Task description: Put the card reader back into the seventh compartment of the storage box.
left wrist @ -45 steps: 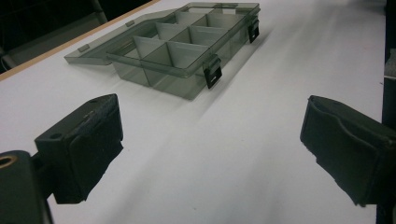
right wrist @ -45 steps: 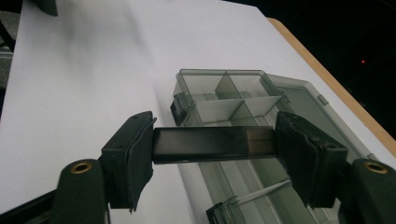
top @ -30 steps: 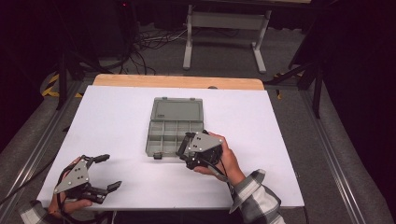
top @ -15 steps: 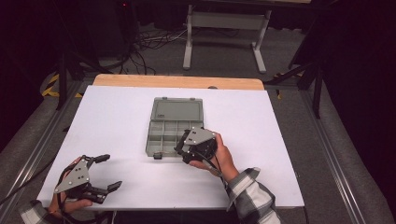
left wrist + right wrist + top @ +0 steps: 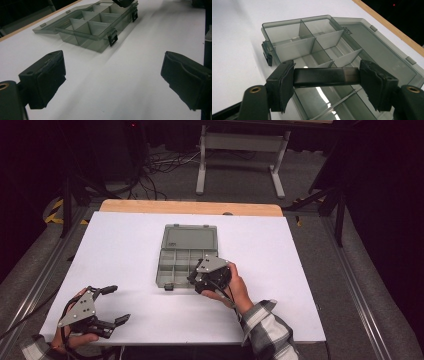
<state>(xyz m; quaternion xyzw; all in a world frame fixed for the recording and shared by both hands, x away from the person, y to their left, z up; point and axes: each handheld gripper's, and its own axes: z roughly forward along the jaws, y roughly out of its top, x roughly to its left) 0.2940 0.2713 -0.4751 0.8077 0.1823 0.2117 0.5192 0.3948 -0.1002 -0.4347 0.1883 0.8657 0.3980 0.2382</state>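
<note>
An open grey translucent compartment box (image 5: pixel 172 262) lies mid-table, its lid (image 5: pixel 190 237) folded back flat. My right gripper (image 5: pixel 195 279) hovers over the box's near right compartments, shut on a short black bar (image 5: pixel 312 77) held crosswise between its pads (image 5: pixel 284 82). In the right gripper view (image 5: pixel 327 75) the bar hangs just above the box's dividers (image 5: pixel 294 47). My left gripper (image 5: pixel 119 304) rests at the table's near left corner, open. Only bare tabletop lies between its pads (image 5: pixel 50 75). The left gripper view (image 5: pixel 112 80) looks toward the box (image 5: pixel 90 25) from a distance.
The white tabletop (image 5: pixel 125 235) spreads wide around the box, with a wooden strip (image 5: pixel 190 207) along its far edge. Two black latches (image 5: pixel 112 40) stick out from the box's near wall. Dark floor, cables and a metal stand lie beyond the table.
My right gripper has sunk a little and edged left over the box with the bar still in it. The left gripper has stayed put.
</note>
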